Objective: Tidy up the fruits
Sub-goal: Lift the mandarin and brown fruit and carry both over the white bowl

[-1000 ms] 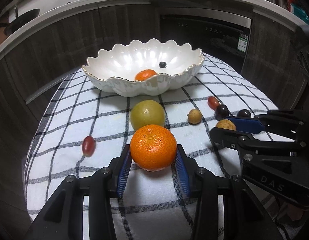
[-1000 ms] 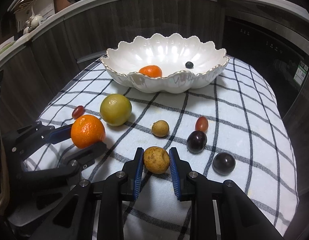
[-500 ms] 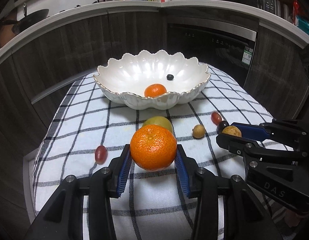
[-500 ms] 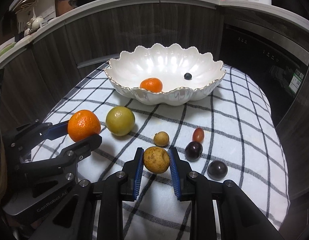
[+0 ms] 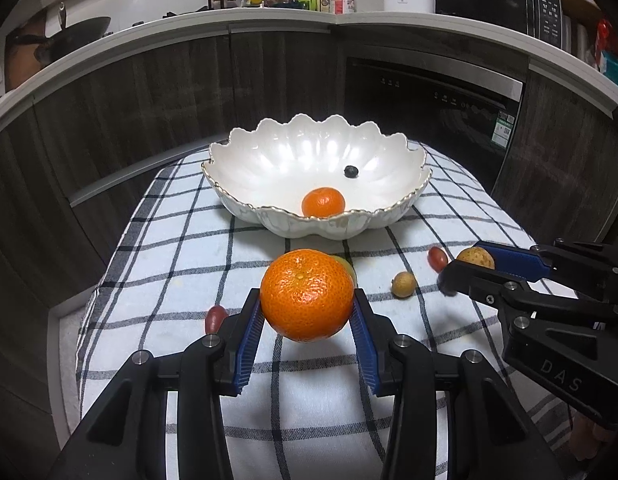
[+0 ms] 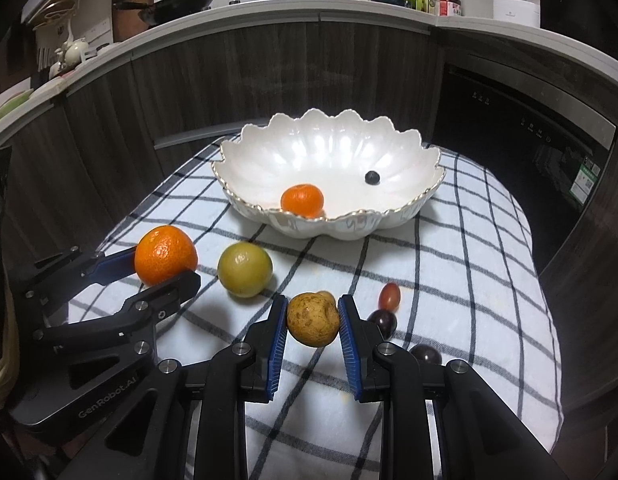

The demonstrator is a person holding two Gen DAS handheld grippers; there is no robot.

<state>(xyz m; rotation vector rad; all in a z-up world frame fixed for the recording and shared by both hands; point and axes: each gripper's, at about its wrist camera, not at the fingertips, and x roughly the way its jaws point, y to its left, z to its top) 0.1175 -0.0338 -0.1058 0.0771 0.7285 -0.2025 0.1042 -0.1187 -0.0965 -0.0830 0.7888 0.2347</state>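
Note:
My left gripper (image 5: 308,312) is shut on a large orange mandarin (image 5: 307,294), held above the checked cloth. In the right wrist view the same mandarin (image 6: 165,255) sits in the left gripper (image 6: 165,266) at the left. My right gripper (image 6: 313,320) is shut on a small brown-yellow round fruit (image 6: 313,319), also lifted off the cloth; the left wrist view shows that fruit (image 5: 475,258) in the right gripper (image 5: 473,266). Beyond stands a white scalloped bowl (image 5: 389,216) (image 6: 349,228) with a small mandarin (image 6: 302,200) and a dark berry (image 6: 372,177) inside.
On the checked cloth (image 6: 469,248) lie a green-yellow fruit (image 6: 245,269), a red grape (image 6: 389,295), two dark plums (image 6: 383,321) (image 6: 425,354), and in the left wrist view a small tan fruit (image 5: 403,285) and another red grape (image 5: 215,317). Dark cabinets (image 6: 269,80) curve behind.
Both grippers have risen with their fruits, so the cloth and bowl look farther below. The fruits on the cloth have not moved.

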